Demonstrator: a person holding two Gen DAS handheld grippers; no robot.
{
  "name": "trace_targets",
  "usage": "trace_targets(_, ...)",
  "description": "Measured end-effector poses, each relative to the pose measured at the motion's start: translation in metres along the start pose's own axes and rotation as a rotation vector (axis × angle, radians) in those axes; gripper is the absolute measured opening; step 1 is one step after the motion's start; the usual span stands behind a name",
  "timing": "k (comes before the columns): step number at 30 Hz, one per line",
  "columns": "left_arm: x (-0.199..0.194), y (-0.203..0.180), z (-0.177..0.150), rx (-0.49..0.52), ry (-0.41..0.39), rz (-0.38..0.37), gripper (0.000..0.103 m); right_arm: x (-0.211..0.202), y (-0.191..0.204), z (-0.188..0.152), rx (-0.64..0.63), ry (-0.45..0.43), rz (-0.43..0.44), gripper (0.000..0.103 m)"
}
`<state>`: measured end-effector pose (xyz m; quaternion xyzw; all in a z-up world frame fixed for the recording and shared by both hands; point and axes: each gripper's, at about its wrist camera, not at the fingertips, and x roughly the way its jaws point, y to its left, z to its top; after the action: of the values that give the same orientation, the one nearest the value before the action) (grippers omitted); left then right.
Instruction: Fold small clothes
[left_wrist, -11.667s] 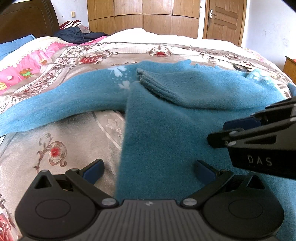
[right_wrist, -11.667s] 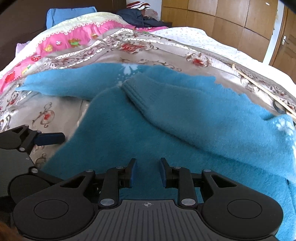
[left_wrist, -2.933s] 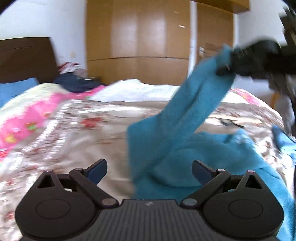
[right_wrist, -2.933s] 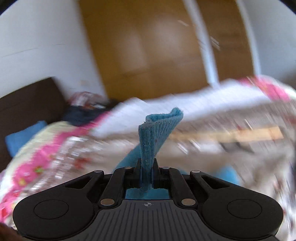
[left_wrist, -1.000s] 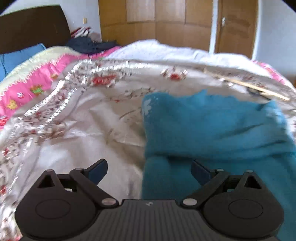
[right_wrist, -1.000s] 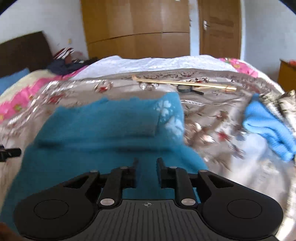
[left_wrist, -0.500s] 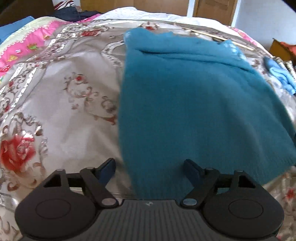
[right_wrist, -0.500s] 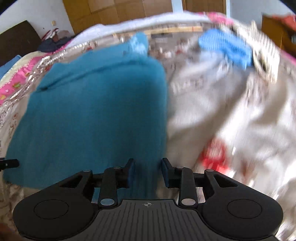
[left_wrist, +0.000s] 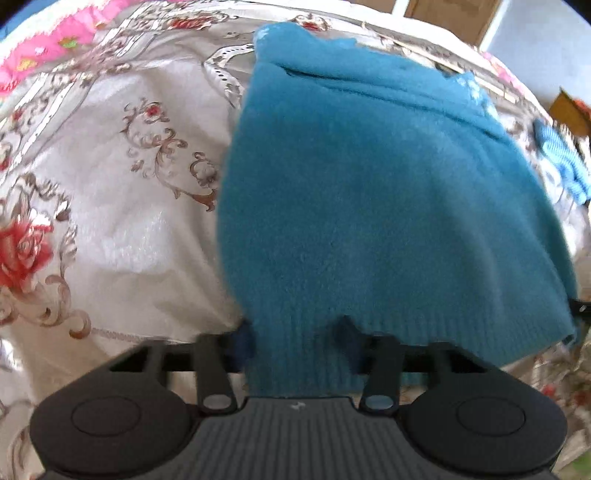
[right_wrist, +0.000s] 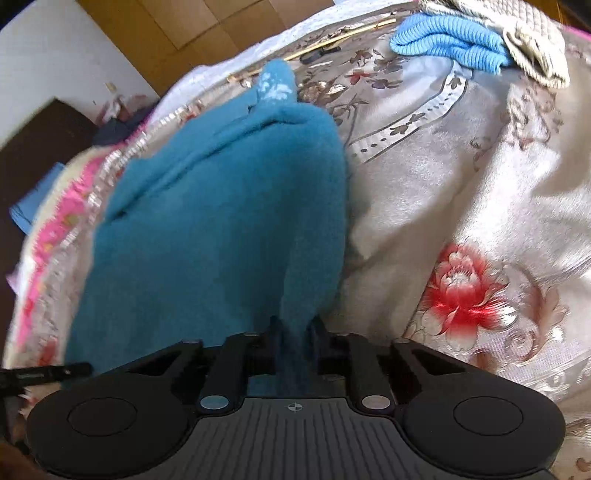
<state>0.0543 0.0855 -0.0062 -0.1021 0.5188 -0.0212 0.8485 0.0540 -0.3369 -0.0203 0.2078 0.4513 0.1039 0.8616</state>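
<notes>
Left wrist view: the teal sweater (left_wrist: 388, 206) lies flat on the bed (left_wrist: 122, 221), sleeves folded in, its ribbed hem nearest the camera. The left hand-held gripper (left_wrist: 299, 338) has its jaws either side of the hem's left corner; they have just been closing from wide apart, and the cloth now sits between them, though blur hides whether the pads (left_wrist: 243, 341) press it yet. Half a second ago those jaws stood wide with the hem just ahead of them. A second ago this camera looked across the sweater toward the wardrobe; now it tips steeply down at the hem.

In the right wrist view the right hand-held gripper (right_wrist: 293, 341) is clamped on a pinched ridge of the sweater (right_wrist: 221, 229) at the hem's right corner, jaws nearly together after closing further. Half a second ago they were a little wider, with the hem edge between them. The left gripper's tip pokes in at the lower left edge. A light blue knit (right_wrist: 447, 37) and a beige quilted item (right_wrist: 532, 48) lie at the far right of the bed (right_wrist: 480, 184), well apart from the sweater. Nearly twelve seconds ago the sweater was spread out with one sleeve stretched to the left.
</notes>
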Motion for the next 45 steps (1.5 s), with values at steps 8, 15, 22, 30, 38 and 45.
trace_targets(8, 0.005, 0.008, 0.001, -0.037, -0.001, 0.000, 0.040, 0.010, 0.002, 0.001, 0.003, 0.025, -0.006, 0.018)
trace_targets(15, 0.010, 0.008, 0.005, -0.044, 0.037, -0.011, 0.036, 0.000, 0.000, 0.000, 0.071, 0.015, 0.104, 0.011)
trace_targets(22, -0.029, 0.017, 0.043, -0.160, -0.023, -0.330, 0.021, -0.031, 0.017, 0.054, 0.247, -0.149, 0.441, 0.010)
trace_targets(30, -0.027, 0.033, 0.172, -0.239, -0.258, -0.557, 0.021, 0.040, 0.066, 0.196, 0.266, -0.321, 0.472, 0.010)
trace_targets(38, 0.090, 0.063, 0.274, -0.343, -0.314, -0.316, 0.025, 0.161, 0.056, 0.259, 0.319, -0.347, 0.095, 0.015)
trace_targets(45, 0.133, 0.071, 0.274, -0.412, -0.283, -0.341, 0.028, 0.150, 0.052, 0.241, 0.177, -0.421, 0.078, 0.023)
